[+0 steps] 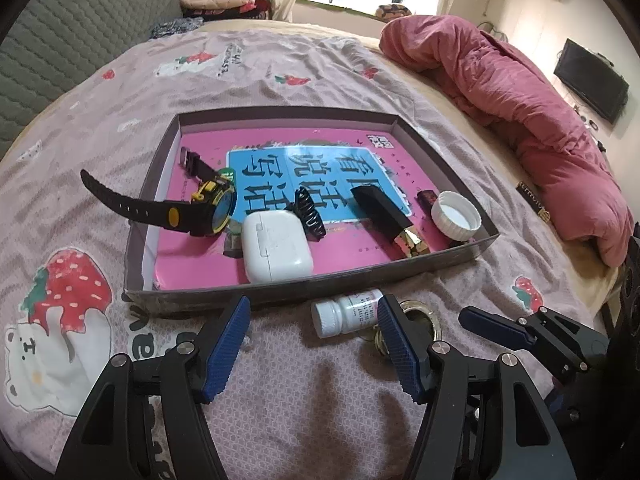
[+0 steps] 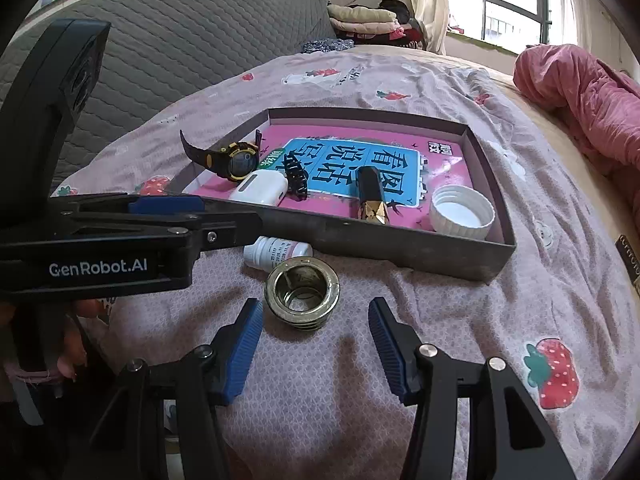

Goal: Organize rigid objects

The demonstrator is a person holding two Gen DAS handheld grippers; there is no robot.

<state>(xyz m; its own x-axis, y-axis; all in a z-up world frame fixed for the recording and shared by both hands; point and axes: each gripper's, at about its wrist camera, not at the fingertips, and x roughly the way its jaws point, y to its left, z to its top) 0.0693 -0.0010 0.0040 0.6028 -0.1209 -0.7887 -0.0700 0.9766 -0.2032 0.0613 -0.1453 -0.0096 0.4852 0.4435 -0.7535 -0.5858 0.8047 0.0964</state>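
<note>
Two items, a small white plastic pill bottle (image 2: 276, 253) and a round brass threaded ring (image 2: 302, 293), lay outside the shallow grey cardboard tray (image 2: 400, 246) on the bed, near both spread, empty grippers, left gripper (image 1: 314, 346) and right gripper (image 2: 316, 350), seemingly awaiting pickup.

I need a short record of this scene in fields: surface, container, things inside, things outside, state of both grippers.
surface: bed sheet with strawberry print
container: shallow tray
inside: watch leaning over the left wall, white earbud case, black hair clip, black and gold lipstick, white cap
outside: white pill bottle, brass ring
left gripper: open, empty
right gripper: open, just short of the brass ring
</note>
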